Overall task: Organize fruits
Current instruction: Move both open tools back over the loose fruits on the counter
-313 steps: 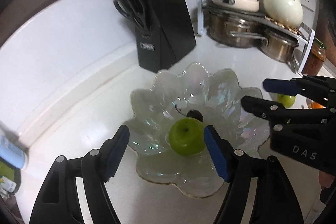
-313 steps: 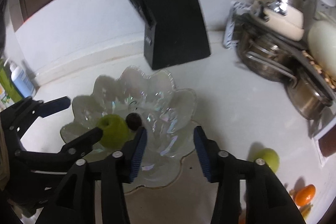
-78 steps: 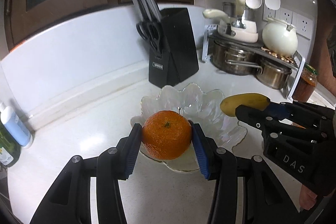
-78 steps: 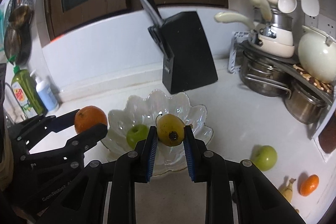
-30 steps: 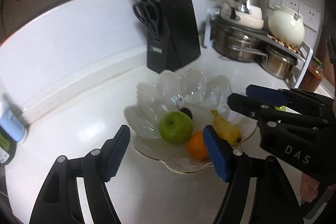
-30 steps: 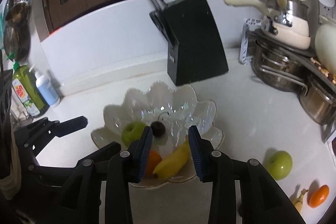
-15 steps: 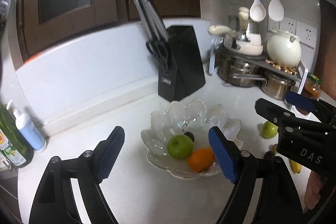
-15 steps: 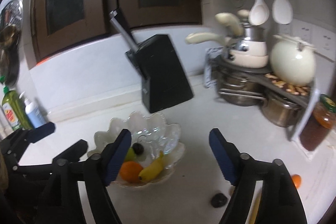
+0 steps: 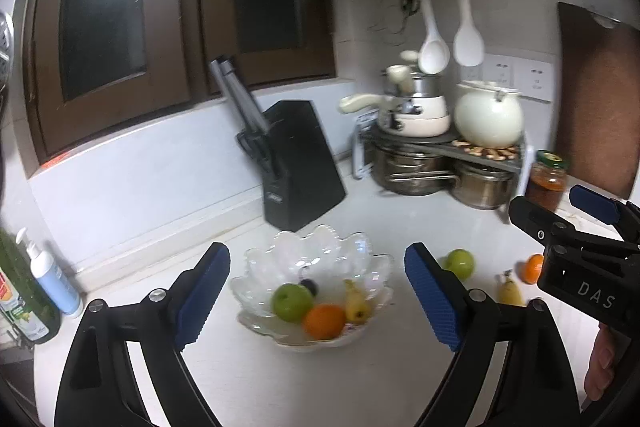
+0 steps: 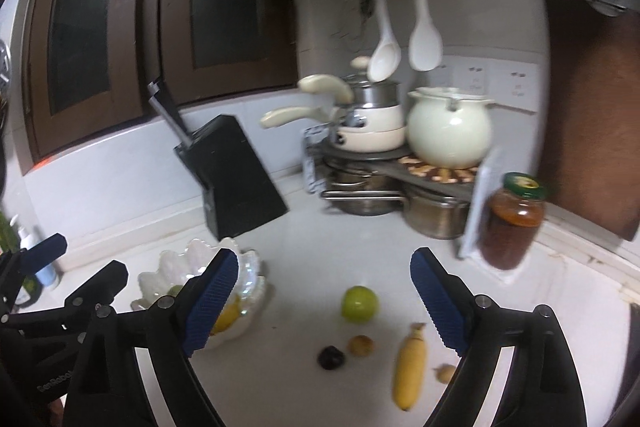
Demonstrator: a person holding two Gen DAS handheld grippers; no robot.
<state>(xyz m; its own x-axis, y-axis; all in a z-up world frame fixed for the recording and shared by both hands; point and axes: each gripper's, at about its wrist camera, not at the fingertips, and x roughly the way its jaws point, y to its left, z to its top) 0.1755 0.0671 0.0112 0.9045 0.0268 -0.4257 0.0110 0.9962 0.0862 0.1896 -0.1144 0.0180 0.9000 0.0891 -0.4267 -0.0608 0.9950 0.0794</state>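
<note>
A clear scalloped glass bowl (image 9: 372,263) sits on the white counter and holds a green apple (image 9: 292,302), an orange (image 9: 325,321), a small banana (image 9: 356,303) and a dark plum (image 9: 309,285). My left gripper (image 9: 316,297) is open and empty, raised well above the bowl. My right gripper (image 10: 322,299) is open and empty, above loose fruit: a green apple (image 10: 359,303), a banana (image 10: 409,367), a dark plum (image 10: 331,357) and two small brown fruits (image 10: 361,345). The bowl (image 10: 248,275) lies to its left. A loose orange (image 9: 532,269) shows in the left wrist view.
A black knife block (image 9: 298,183) stands behind the bowl. A rack with steel pots (image 9: 416,173) and a cream kettle (image 9: 488,119) fills the back right corner, with a jar of sauce (image 10: 512,223) beside it. Soap bottles (image 9: 52,277) stand at the far left.
Both grippers have drawn up and back from the bowl, open and empty. The right gripper has swung right over the loose fruit.
</note>
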